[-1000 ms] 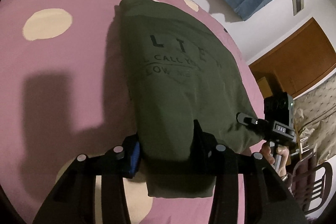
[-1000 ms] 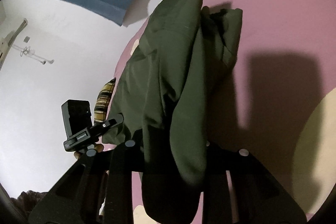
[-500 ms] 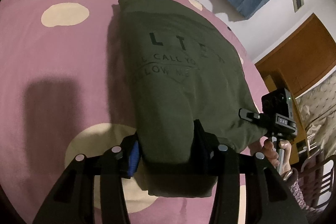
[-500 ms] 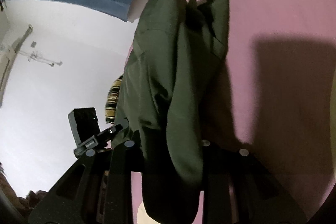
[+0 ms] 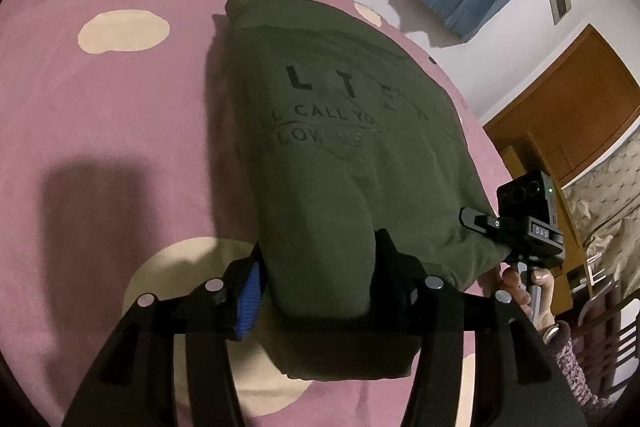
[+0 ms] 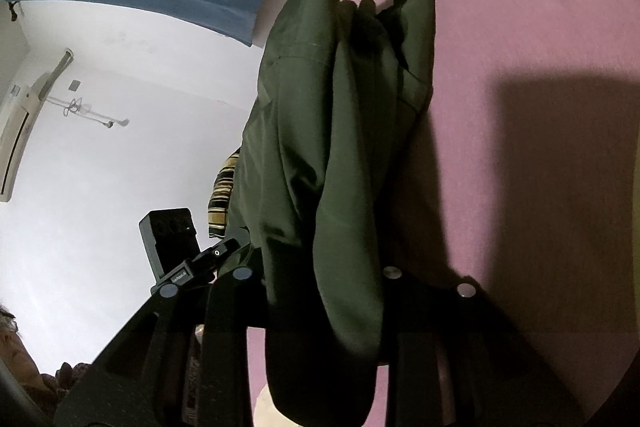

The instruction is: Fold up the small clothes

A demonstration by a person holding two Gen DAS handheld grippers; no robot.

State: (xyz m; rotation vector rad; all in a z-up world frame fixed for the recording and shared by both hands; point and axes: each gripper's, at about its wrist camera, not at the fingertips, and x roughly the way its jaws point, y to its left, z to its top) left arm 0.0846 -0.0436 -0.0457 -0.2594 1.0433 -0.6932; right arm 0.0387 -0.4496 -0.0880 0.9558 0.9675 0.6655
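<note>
Left gripper [image 5: 320, 267] jaws opening around olive-green printed cotton shirt [image 5: 340, 147], right gripper [image 6: 320, 287] clamped on its edge, pink cream-spotted bedsheet [image 5: 100, 127] beneath, frame centre.

Both grippers are looking pretty much identical: matte black plastic, chunky angled finger arms, round silver screw heads sitting along the top of each one. The left gripper [image 5: 320, 259] is showing a bright blue ribbed pad on the inside of one finger [image 5: 249, 301]. The right gripper [image 5: 480, 223] is carrying a boxy black camera block with a tiny green light glowing and a small white "DAS" label. The right hand [image 5: 532, 287] is wearing a knitted purple-and-white sleeve [image 5: 576, 371] plus a silvery wristband.
</note>
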